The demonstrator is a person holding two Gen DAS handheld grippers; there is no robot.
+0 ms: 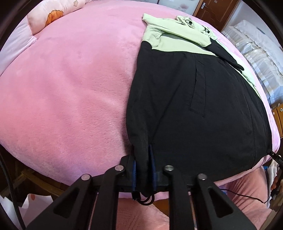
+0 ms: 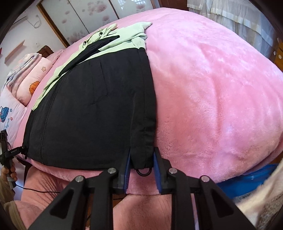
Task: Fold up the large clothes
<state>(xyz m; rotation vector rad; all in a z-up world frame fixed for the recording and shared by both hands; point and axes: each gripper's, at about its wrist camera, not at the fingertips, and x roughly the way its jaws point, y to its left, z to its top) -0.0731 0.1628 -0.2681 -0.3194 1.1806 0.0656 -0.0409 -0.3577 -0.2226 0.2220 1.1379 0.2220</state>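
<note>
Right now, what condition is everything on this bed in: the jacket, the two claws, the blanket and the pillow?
jacket: lying flat on the blanket, zipped, sleeves folded across its green top.
left gripper: shut on the jacket's hem corner.
right gripper: closed around the other hem corner.
drawstring loop: dangling free below the hem.
pink blanket: spread smooth over the bed.
pillow: resting at the bed's far end.

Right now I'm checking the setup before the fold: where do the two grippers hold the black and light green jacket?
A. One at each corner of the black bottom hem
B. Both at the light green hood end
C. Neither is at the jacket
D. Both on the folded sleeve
A: the left gripper pinches the hem corner of the jacket by its drawcord loop, and the right gripper closes around the opposite hem corner at the near bed edge.
</note>
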